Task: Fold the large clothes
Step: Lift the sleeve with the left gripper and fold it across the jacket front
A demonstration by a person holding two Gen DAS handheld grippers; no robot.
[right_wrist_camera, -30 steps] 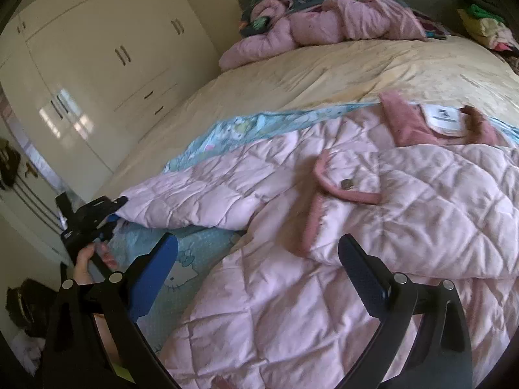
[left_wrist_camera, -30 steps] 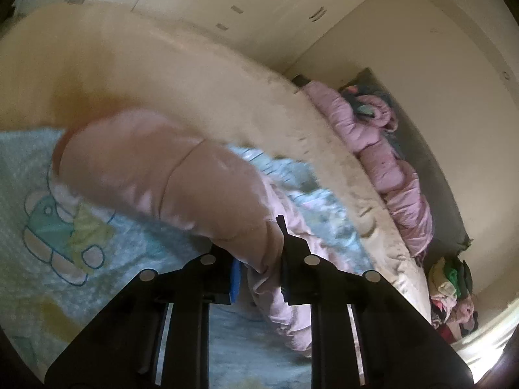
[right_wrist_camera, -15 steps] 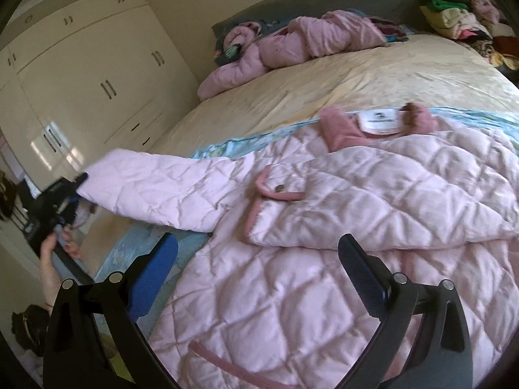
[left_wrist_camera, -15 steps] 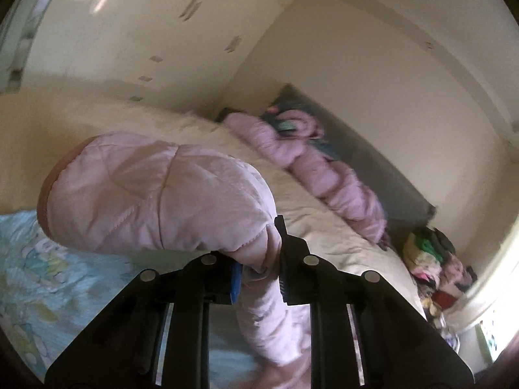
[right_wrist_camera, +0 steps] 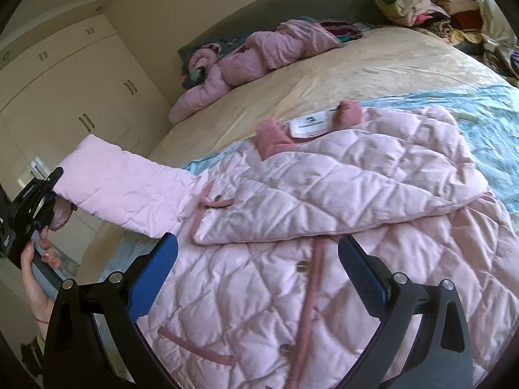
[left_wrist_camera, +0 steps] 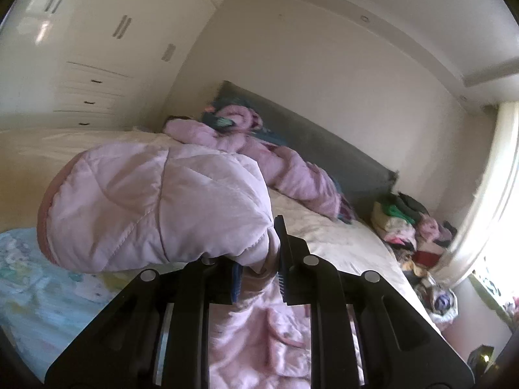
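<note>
Approx. half done: one side of pink jacket (right_wrist_camera: pixel 324 227) is folded in, other sleeve (right_wrist_camera: pixel 123 188) is held aloft, clenched by left gripper (left_wrist_camera: pixel 259 269), w/ right gripper (right_wrist_camera: pixel 258 270) released, body fold left.

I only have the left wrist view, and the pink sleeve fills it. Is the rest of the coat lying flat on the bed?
Observer: Mostly. The quilted pink coat lies spread on the bed, with its other sleeve already folded across the chest.
Operator: Where is the right gripper?
Observer: The right gripper hangs open above the coat's buttoned front, touching nothing.
Operator: Is my sleeve lifted clear?
Observer: Yes. The left gripper holds the sleeve by its cuff, stretched out sideways off the bed.
</note>
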